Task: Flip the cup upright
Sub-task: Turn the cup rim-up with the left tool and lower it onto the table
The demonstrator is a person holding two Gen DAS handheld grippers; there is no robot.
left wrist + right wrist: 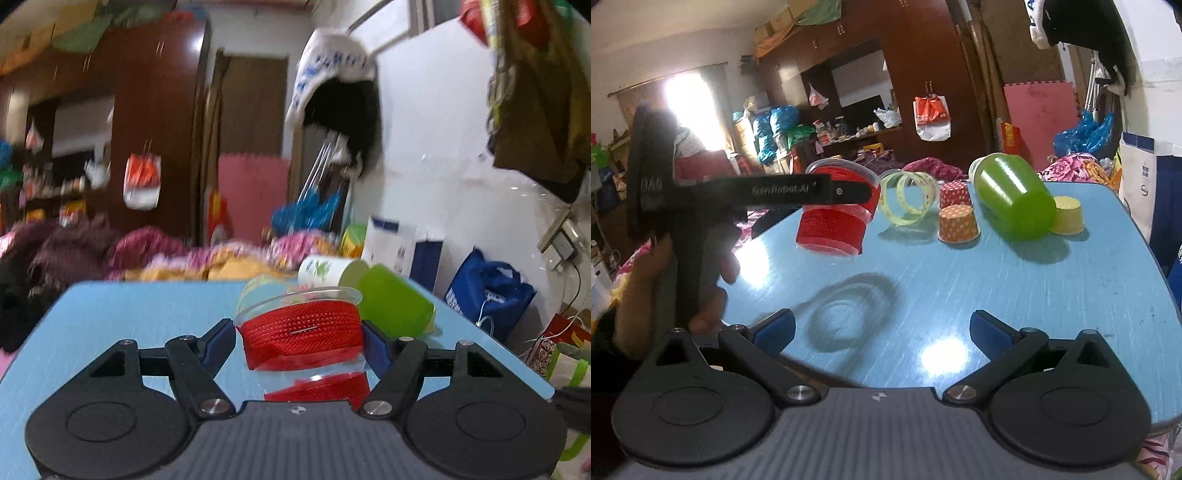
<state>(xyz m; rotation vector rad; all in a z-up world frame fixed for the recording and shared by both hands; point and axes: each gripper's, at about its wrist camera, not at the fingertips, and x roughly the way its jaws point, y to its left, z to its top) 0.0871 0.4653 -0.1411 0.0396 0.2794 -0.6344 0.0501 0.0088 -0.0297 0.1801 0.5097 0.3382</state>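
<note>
My left gripper (299, 341) has its blue pads clamped on the clear plastic cup with the red mesh liner (301, 334), one pad on each side. From the right wrist view, the cup (834, 214) hangs above the blue table (960, 280), rim up and a bit tilted, with its shadow on the tabletop below. My right gripper (882, 328) is spread wide with nothing between the pads, low over the near edge of the table, well short of the cup. Past the held cup there's a yellow tape roll (908, 199), two polka-dot paper cups (958, 223) mouth down, a big green cup (1014, 195) on its side, and a small yellow cup (1067, 216) upside down just right of it.
</note>
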